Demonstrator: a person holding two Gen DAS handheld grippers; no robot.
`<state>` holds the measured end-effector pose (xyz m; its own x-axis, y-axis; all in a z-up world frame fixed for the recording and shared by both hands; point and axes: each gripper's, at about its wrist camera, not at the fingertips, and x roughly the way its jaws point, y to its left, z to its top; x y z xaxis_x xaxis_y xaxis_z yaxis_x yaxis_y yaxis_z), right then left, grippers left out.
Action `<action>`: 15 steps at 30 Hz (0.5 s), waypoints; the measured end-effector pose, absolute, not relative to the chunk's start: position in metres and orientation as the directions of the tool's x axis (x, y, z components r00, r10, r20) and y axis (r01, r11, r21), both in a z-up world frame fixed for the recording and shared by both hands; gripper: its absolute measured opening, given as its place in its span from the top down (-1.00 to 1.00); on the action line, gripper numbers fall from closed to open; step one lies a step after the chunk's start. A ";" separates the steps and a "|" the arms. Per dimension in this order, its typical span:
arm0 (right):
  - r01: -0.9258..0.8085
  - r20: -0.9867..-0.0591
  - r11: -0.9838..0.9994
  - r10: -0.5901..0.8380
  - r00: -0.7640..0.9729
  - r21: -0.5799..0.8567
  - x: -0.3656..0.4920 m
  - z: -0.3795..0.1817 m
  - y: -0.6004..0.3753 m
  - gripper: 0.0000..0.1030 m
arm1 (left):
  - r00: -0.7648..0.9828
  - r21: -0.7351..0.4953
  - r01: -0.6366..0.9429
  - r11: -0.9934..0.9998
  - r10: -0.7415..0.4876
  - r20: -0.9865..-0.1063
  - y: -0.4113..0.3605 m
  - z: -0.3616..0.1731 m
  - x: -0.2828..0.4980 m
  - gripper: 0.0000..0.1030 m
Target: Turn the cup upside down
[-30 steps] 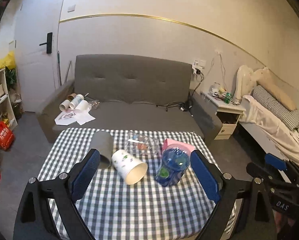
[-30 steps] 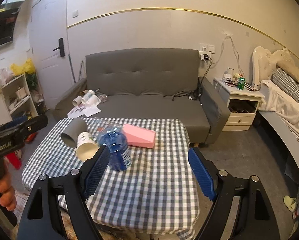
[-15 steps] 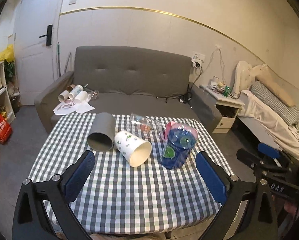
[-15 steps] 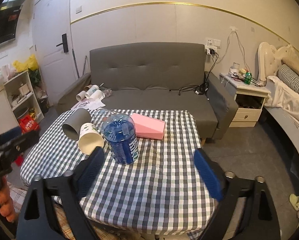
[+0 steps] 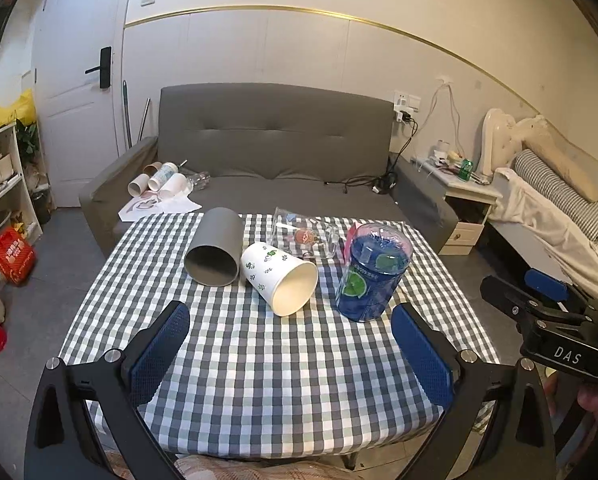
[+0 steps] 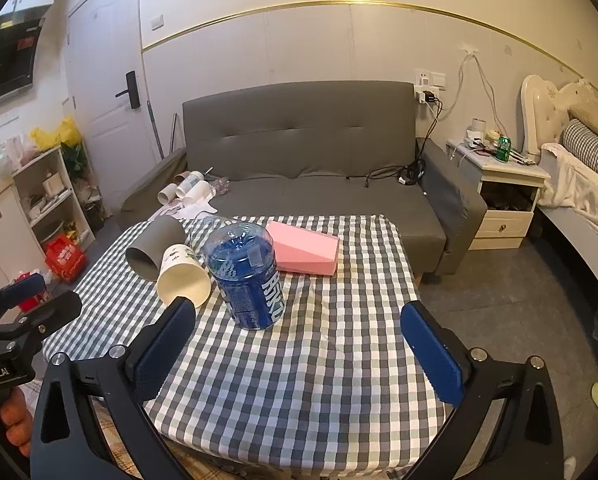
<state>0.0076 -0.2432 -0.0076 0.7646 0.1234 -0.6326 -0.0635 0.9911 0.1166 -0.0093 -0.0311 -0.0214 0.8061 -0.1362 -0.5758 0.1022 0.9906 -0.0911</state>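
A white paper cup with green leaf prints [image 5: 281, 276] lies on its side on the checked table, mouth toward me; it also shows in the right wrist view [image 6: 183, 274]. A grey cup [image 5: 215, 248] lies on its side to its left, also in the right wrist view [image 6: 153, 250]. A clear glass cup [image 5: 305, 234] lies behind them. My left gripper [image 5: 289, 344] is open and empty, above the near part of the table. My right gripper [image 6: 299, 340] is open and empty, near the table's front right.
A blue transparent bottle [image 5: 373, 274] stands upside down right of the paper cup. A pink box [image 6: 305, 252] lies behind it. The checked tablecloth [image 5: 259, 364] covers the table. A grey sofa [image 5: 271, 152] stands behind, a nightstand [image 6: 503, 184] and bed to the right.
Both grippers have pulled back and risen, so the table and cups sit farther ahead and more of the near tablecloth shows. The cups and bottle have not moved.
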 end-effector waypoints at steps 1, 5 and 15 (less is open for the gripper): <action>-0.064 -0.632 0.991 0.124 0.765 0.116 0.007 -0.007 -0.243 -1.00 | 0.806 -0.092 0.102 0.990 -0.137 -0.576 -0.031 -0.021 -0.009 -1.00; -0.067 -0.633 0.991 0.126 0.764 0.116 0.006 -0.006 -0.243 -1.00 | 0.802 -0.088 0.093 0.992 -0.127 -0.583 -0.031 -0.024 -0.009 -1.00; -0.071 -0.626 0.992 0.123 0.770 0.108 0.005 -0.004 -0.242 -1.00 | 0.801 -0.088 0.090 0.992 -0.124 -0.586 -0.031 -0.025 -0.009 -1.00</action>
